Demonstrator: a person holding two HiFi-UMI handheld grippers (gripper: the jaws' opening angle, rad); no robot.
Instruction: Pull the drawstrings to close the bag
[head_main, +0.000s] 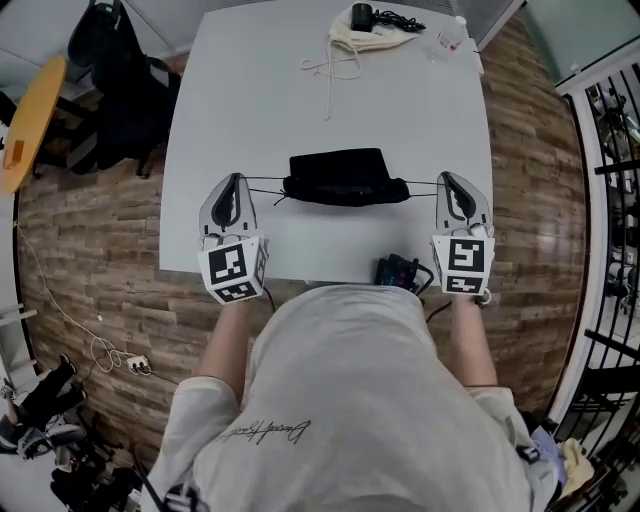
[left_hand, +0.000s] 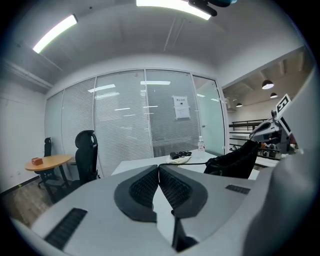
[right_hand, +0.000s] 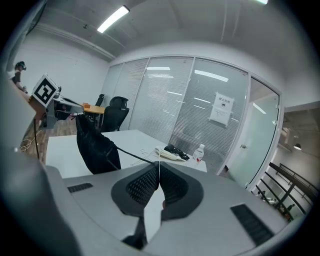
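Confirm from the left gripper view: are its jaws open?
No, the left gripper is shut on the black drawstring, which runs taut from its tips to the black bag.

**Bare middle, cluttered ends**

The worktop (head_main: 250, 100) is free beyond the black bag (head_main: 345, 178) up to the far end, where a cream pouch (head_main: 368, 40), loose cords (head_main: 330, 72) and a bottle (head_main: 452, 36) crowd it. Taut drawstrings (head_main: 265, 184) bar the gaps from bag to left claw (head_main: 237, 182) and right claw (head_main: 447, 180). A dark device (head_main: 398, 270) sits on the near edge by the right claw.
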